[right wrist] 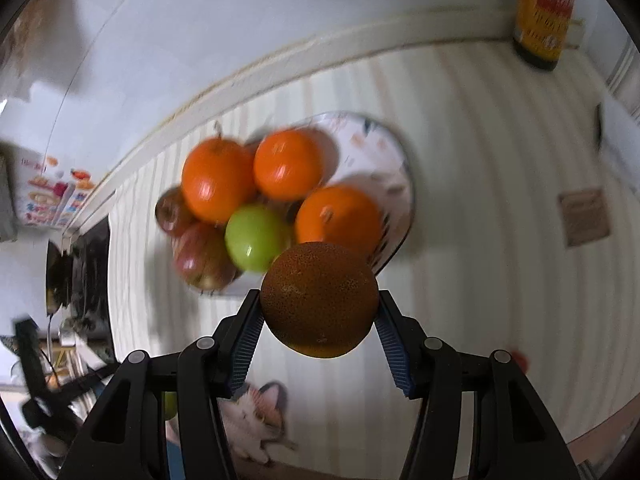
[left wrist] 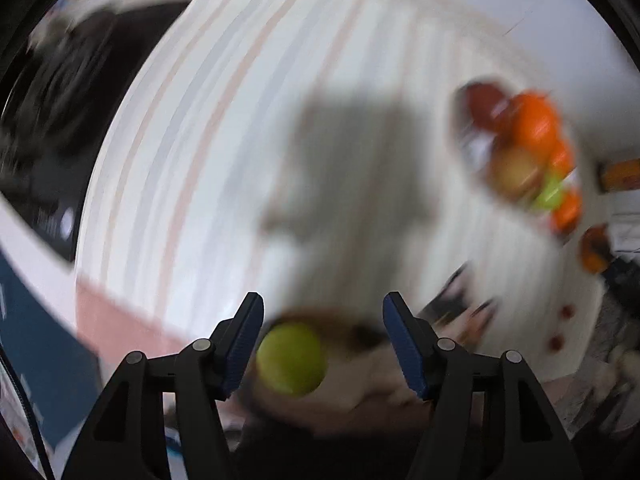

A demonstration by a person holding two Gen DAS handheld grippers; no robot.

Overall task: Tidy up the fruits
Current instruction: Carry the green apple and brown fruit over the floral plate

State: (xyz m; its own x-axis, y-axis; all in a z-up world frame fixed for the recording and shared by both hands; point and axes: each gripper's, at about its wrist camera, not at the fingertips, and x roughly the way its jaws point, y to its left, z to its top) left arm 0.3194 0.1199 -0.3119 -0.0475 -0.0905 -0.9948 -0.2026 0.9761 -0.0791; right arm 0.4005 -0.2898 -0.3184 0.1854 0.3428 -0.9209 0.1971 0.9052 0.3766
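Brown, speckled round fruit (right wrist: 319, 299) between right tongs (right wrist: 318, 322).

A plate (right wrist: 394, 168) sits on the striped tablecloth (right wrist: 480, 200) near the wall, with 3 oranges (right wrist: 218, 178) piled at its back and middle, 1 apple (right wrist: 256, 238) before them and 2 apples (right wrist: 200, 258) at its left. A bottle (right wrist: 544, 12) stands far right behind, well apart.

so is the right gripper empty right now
No, the right gripper is clamped on a brown-speckled round fruit just short of the plate.
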